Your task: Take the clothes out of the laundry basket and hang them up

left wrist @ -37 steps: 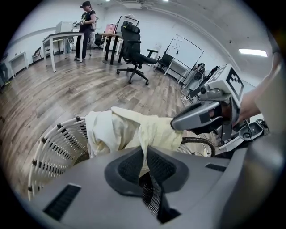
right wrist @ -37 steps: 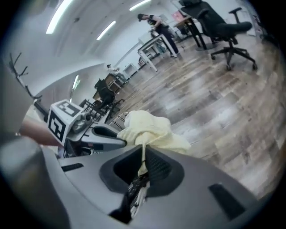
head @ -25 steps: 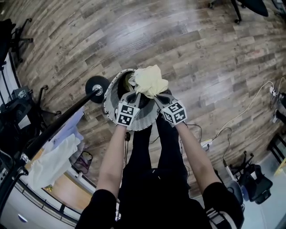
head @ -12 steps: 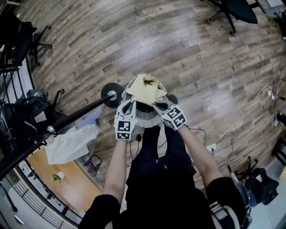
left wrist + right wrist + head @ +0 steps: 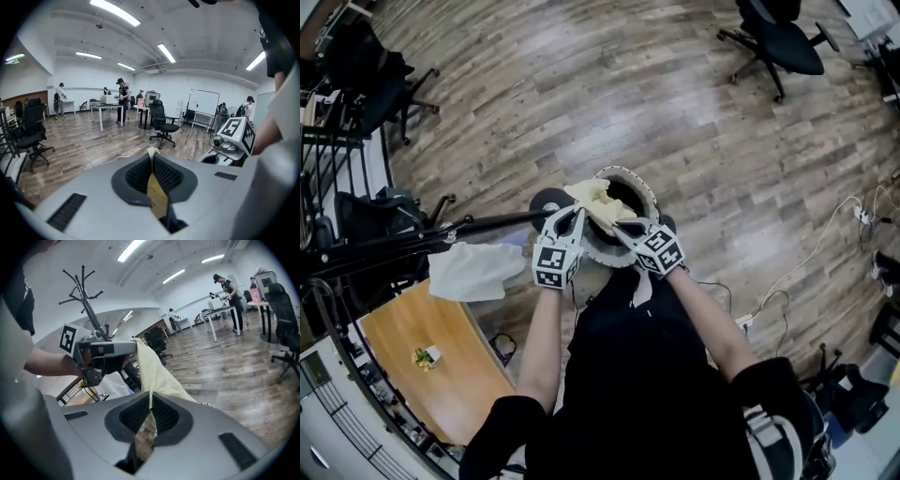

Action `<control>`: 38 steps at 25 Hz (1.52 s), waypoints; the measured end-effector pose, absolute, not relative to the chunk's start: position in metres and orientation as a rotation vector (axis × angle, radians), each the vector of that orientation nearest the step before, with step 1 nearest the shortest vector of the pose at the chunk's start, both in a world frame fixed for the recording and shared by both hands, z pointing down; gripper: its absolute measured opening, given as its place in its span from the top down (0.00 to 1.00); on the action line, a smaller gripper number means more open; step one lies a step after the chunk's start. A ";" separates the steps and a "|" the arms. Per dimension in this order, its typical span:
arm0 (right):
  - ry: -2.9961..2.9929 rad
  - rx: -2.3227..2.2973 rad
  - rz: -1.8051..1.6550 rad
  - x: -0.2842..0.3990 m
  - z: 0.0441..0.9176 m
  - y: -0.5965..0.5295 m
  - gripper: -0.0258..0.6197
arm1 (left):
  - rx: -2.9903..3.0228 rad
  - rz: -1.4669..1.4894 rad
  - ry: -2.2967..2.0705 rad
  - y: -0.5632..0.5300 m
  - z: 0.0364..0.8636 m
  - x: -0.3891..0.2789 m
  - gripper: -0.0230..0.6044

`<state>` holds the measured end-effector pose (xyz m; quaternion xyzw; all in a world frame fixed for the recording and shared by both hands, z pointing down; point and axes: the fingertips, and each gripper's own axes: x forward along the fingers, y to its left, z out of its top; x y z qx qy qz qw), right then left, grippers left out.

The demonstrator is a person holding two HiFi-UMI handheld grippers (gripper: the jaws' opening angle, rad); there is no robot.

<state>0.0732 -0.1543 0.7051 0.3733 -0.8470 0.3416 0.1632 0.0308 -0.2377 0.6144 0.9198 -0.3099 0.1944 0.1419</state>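
The yellow garment (image 5: 598, 200) has been raised above the laundry basket (image 5: 641, 180), clamped at two edges by the left tongs (image 5: 575, 214) and right tongs (image 5: 622, 228). So little cloth is pinched that one edge could be pulled free.

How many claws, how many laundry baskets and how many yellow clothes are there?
2 claws: left claw, right claw
1 laundry basket
1 yellow cloth
Total: 4
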 end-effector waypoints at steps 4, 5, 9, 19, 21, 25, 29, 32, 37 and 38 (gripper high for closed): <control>-2.435 1.073 0.925 0.075 0.681 -0.153 0.92 | 2.723 0.550 -0.835 -0.233 0.584 0.033 0.92; -2.445 1.076 0.920 0.077 0.676 -0.152 0.91 | 2.742 0.552 -0.820 -0.232 0.578 0.033 0.92; -2.506 1.067 0.873 0.092 0.661 -0.145 0.79 | 2.781 0.504 -0.752 -0.223 0.545 0.037 0.92; -2.753 0.938 1.262 0.169 0.629 -0.155 0.64 | 2.793 0.244 -0.858 -0.224 0.458 0.051 0.92; -2.673 0.928 1.162 0.182 0.644 -0.158 0.64 | 2.810 0.198 -0.860 -0.222 0.441 0.055 0.92; -2.500 0.904 0.915 0.193 0.680 -0.185 0.61 | 2.855 0.135 -0.835 -0.207 0.408 0.071 0.92; -2.397 0.798 0.737 0.177 0.710 -0.213 0.58 | 2.887 0.094 -0.855 -0.187 0.374 0.078 0.92; -2.349 0.742 0.643 0.167 0.725 -0.229 0.47 | 2.919 0.108 -0.864 -0.171 0.353 0.082 0.92; -2.379 0.558 0.501 0.128 0.746 -0.241 0.16 | 2.951 0.215 -0.934 -0.147 0.342 0.086 0.92; -2.393 0.493 0.494 0.116 0.750 -0.239 0.15 | 2.939 0.243 -0.947 -0.141 0.345 0.088 0.92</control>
